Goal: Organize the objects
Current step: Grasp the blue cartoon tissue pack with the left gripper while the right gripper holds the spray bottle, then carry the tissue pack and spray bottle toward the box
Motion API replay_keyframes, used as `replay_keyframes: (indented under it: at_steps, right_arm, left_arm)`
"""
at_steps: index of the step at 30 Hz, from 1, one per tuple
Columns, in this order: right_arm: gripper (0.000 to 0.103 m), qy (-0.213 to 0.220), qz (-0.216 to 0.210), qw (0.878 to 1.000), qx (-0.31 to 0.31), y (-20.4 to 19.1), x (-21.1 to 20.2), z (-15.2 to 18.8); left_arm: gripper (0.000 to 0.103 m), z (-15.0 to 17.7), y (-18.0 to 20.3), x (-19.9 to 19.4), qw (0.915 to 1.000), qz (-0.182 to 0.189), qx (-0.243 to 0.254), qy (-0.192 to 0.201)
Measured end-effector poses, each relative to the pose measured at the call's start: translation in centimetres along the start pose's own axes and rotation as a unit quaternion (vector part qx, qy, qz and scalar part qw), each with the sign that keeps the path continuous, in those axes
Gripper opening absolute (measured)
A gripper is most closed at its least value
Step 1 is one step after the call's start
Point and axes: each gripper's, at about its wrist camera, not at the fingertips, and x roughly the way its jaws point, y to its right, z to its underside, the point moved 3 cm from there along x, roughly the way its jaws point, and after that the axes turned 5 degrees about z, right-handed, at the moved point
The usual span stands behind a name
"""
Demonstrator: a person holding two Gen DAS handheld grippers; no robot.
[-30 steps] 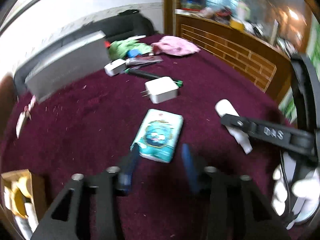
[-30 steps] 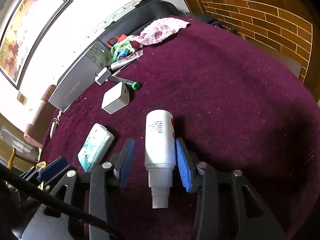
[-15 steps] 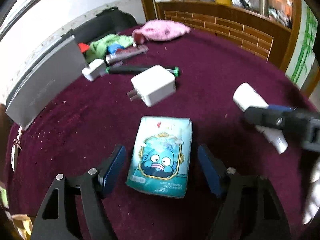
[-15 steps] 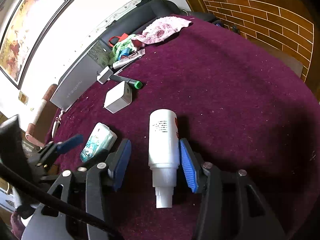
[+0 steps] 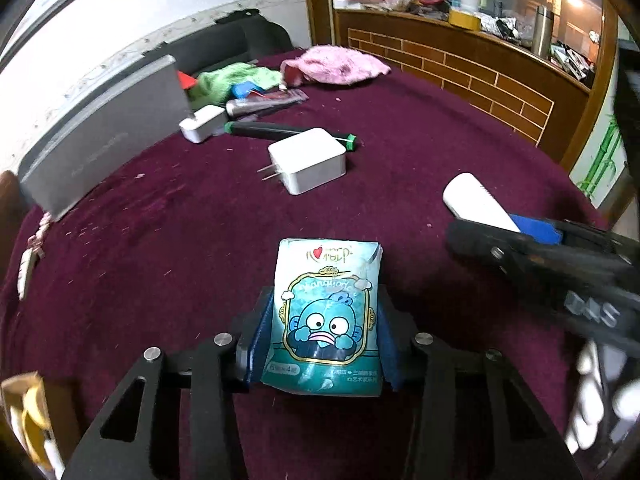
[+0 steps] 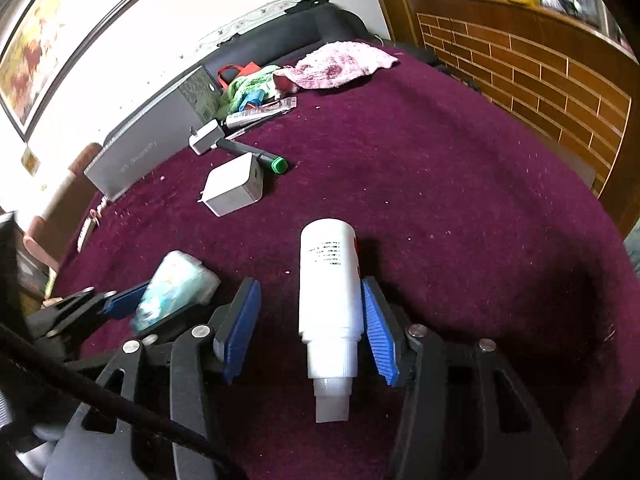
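Note:
A teal tissue pack (image 5: 328, 272) with a blue cartoon face lies on the maroon tablecloth (image 5: 180, 240). My left gripper (image 5: 325, 320) is closing on it, and both blue pads press its sides. The right wrist view shows that pack (image 6: 176, 288) in the left gripper (image 6: 120, 304) from the side. A white spray bottle (image 6: 328, 264) lies with its nozzle toward the camera between the fingers of my right gripper (image 6: 310, 312). That gripper is open: its left pad (image 6: 240, 320) stands clear of the bottle, while the right pad sits close beside it. The left wrist view shows the bottle (image 5: 476, 200) at the right.
A white charger (image 5: 308, 160) and a black marker with a green cap (image 5: 280, 130) lie mid-table. A small white adapter (image 5: 202, 126), a tube, a green cloth (image 5: 236, 76) and a pink cloth (image 5: 336, 66) sit further back. A grey box (image 5: 104, 132) is at the left, and a wooden counter (image 5: 460, 64) stands beyond the table's right edge.
My left gripper moved forward and down over the tissue pack, spread wide, then closed onto its sides. The right gripper's jaws widened slightly around the bottle, which stayed in place.

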Motion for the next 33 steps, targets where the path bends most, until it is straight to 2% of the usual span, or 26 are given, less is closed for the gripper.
replay_keyframes:
  at_steps: [11, 13, 17, 19, 20, 28, 33]
  right_arm:
    - [0.05, 0.001, 0.007, 1.0, -0.008, -0.2, 0.0, 0.1]
    - [0.051, -0.001, 0.011, 1.0, -0.013, -0.4, 0.1, 0.0]
    - [0.05, -0.011, 0.061, 0.997, -0.052, -1.8, 0.4, -0.1]
    - [0.031, -0.011, 0.104, 0.992, -0.076, -2.3, 0.4, 0.2]
    - [0.027, -0.011, 0.113, 0.99, -0.084, -2.4, 0.3, 0.3]
    - [0.027, -0.024, 0.091, 0.993, -0.076, -0.9, -1.9, 2.2]
    - [0.027, -0.042, 0.052, 0.996, -0.054, -0.2, -3.5, 3.5]
  left_arm:
    - [0.041, 4.2, 0.6, -8.1, 0.9976, -0.055, -0.008, 0.041]
    - [0.041, 4.7, 0.7, -9.3, 0.9973, -0.055, -0.011, 0.047]
    - [0.041, 5.7, 1.1, -10.9, 0.9965, -0.061, -0.01, 0.056]
    - [0.041, 6.1, 1.2, -11.6, 0.9965, -0.058, -0.013, 0.06]
    - [0.041, 6.2, 1.1, -11.8, 0.9964, -0.057, -0.015, 0.061]
    - [0.041, 7.7, 0.8, -13.1, 0.9959, -0.047, -0.033, 0.069]
    - [0.041, 8.7, 0.3, -14.2, 0.9951, -0.042, -0.045, 0.077]
